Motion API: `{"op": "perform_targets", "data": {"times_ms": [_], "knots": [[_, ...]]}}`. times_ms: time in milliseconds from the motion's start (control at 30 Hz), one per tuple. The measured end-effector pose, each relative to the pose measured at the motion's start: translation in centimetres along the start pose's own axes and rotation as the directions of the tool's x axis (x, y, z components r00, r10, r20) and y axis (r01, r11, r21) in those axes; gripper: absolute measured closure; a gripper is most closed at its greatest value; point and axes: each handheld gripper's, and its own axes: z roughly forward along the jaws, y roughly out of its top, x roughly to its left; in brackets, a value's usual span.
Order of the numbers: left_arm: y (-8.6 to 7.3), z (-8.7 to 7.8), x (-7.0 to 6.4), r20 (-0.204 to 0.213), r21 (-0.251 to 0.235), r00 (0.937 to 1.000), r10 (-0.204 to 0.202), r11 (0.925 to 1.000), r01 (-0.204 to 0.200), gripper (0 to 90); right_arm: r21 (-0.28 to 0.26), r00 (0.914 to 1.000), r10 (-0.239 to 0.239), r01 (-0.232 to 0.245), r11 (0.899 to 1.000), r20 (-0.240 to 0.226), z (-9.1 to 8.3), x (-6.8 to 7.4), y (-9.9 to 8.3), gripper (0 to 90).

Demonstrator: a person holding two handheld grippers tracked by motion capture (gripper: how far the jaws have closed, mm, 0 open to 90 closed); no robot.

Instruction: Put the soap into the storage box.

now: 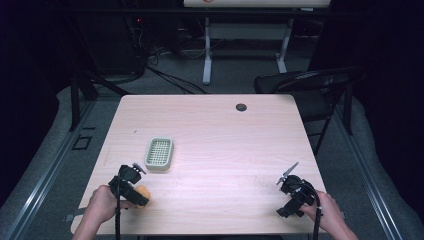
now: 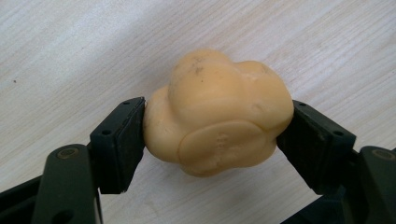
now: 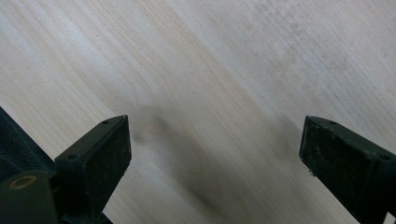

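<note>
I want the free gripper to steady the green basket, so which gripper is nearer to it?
Left. The left gripper, its fingers shut on the yellow lump, sits just below the green basket. The right gripper, open, is far across the table's right side.

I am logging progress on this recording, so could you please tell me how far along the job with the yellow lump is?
The grasp looks done: the left gripper is shut on the yellow lump, a pad pressing each side. In hand is the lump, near the table's front left corner. Probably left: carrying it to the green basket, which looks empty and stands just beyond. The right gripper is open over bare wood.
</note>
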Motion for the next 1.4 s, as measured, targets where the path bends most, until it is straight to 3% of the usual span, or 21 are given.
{"op": "perform_targets", "data": {"times_ms": [33, 300, 333, 467, 500, 533, 667, 733, 900, 1400], "knots": [[0.0, 0.1, 0.0, -0.006, 0.005, 1.0000, 0.002, 1.0000, -0.002, 26.5, 0.024, 0.9996, -0.026, 0.026, 0.999, 0.007, -0.2, 0.0, 0.2, 8.7], [0.0, -1.1, 0.1, -0.015, -0.034, 0.9999, 0.000, 0.9994, 0.000, 26.6, 0.029, 0.9997, -0.024, 0.024, 0.999, 0.006, -0.1, -0.1, 0.1, 8.7], [0.1, -1.3, 0.2, -0.020, -0.038, 0.9998, 0.000, 0.9993, -0.001, 26.6, -0.020, 0.9998, 0.018, -0.018, 1.000, 0.000, 0.2, 0.1, -0.1, 8.7], [0.2, -1.6, 0.3, -0.022, -0.044, 0.9997, -0.005, 0.9990, 0.004, 26.5, 0.003, 1.0000, -0.005, 0.005, 1.000, 0.003, 0.0, 0.0, 0.0, 8.7], [0.2, -1.7, 0.3, -0.019, -0.041, 0.9998, -0.003, 0.9992, 0.002, 26.5, -0.053, 0.9992, 0.040, -0.041, 0.998, -0.004, 0.4, 0.3, -0.2, 8.7], [0.3, -1.9, 0.4, -0.022, -0.043, 0.9997, -0.001, 0.9991, 0.000, 26.5, 0.005, 1.0000, -0.008, 0.008, 1.000, 0.003, 0.0, 0.0, 0.0, 8.7], [0.4, -2.1, 0.6, -0.027, -0.050, 0.9996, -0.002, 0.9988, 0.001, 26.5, 0.032, 0.9995, -0.029, 0.029, 0.999, 0.008, -0.2, -0.2, 0.1, 8.7], [0.5, -2.3, 0.7, -0.028, -0.057, 0.9996, -0.006, 0.9983, 0.004, 26.5, 0.013, 0.9999, -0.004, 0.004, 1.000, 0.011, -0.1, -0.1, 0.0, 8.7], [0.8, -2.5, 1.0, -0.026, -0.061, 0.9997, -0.003, 0.9981, 0.001, 26.5, 0.016, 0.9998, 0.004, -0.004, 1.000, 0.021, 0.0, -0.2, 0.0, 8.7], [1.8, -3.1, 1.6, -0.025, -0.057, 0.9996, 0.008, 0.9983, -0.009, 26.6, 0.018, 0.9998, 0.000, 0.000, 1.000, 0.020, 0.0, -0.2, -0.1, 8.7]]}}
